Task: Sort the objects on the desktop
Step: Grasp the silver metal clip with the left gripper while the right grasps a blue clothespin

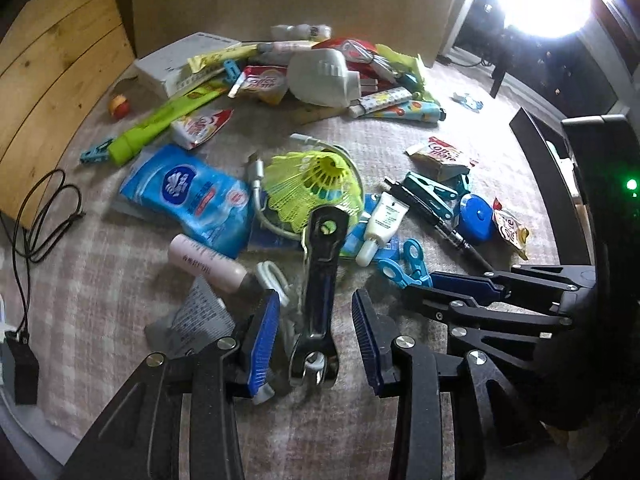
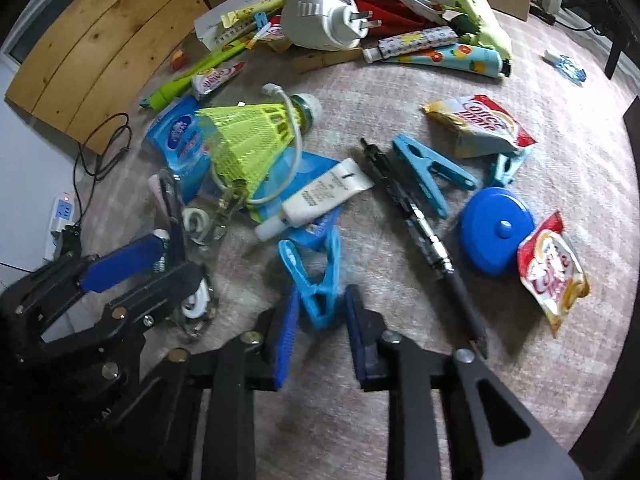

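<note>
- We see the worktop (image 1: 100, 280), covered in a pale checked cloth, strewn with clutter: a far heap of packets and a white plug adapter, and a near scatter of clips, tubes and sachets.
- Our left tool (image 1: 316, 340) stands released, its blue-padded fingers either side of a black-and-chrome multi-tool wrench (image 1: 320, 280) without touching it.
- The wrench's long axis runs near to far, in line with those fingers, so we judge a straight closing would catch its shaft.
- Our right tool (image 2: 318, 336) is likewise released, straddling the near end of a small light-blue plastic clothes peg (image 2: 316, 284), whose handles point far.
- We judge each tool nearest its own item; the wrench lies left of the peg.
</note>
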The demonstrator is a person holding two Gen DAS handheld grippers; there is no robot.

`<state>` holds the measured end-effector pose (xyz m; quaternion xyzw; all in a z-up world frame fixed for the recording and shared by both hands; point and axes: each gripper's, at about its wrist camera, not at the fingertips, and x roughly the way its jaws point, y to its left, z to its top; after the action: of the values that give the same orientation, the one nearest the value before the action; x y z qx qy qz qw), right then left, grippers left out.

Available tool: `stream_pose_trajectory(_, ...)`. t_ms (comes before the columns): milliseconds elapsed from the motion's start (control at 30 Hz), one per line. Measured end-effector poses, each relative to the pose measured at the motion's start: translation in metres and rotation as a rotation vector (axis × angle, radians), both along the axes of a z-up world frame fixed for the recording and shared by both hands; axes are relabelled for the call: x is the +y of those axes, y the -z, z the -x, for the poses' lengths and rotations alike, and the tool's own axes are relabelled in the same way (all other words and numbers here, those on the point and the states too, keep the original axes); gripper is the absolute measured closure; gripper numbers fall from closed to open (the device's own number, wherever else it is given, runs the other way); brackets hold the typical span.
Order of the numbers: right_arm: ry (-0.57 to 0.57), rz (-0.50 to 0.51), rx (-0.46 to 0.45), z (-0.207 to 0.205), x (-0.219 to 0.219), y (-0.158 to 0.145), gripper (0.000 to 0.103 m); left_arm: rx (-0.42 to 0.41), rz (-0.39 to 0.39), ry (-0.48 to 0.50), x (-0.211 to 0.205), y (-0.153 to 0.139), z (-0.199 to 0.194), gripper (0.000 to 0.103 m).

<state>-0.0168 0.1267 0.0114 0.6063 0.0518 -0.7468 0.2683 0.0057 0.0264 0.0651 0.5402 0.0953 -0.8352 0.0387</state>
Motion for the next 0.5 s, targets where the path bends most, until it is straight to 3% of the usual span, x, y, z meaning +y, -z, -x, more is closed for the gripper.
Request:
stream_pose_trajectory(67,-0.001,-0.007,0.003,0.000,0.001,0.000,0.082,-0.002,-0.005,0.011,0.002,0.002,0.003,0.069)
stream_pose_trajectory(267,-0.025,-0.027,0.024,0.001,-0.004,0.001,0.083,-0.026,-0.018,0.026,0.005,0.010,0.005,0.085)
stream_pose_trajectory(500,0.000,0.033,-0.026,-0.008,0.021,-0.001,0.085,-0.024,-0.134,-0.004,-0.001,0.006,-0.010,0.086)
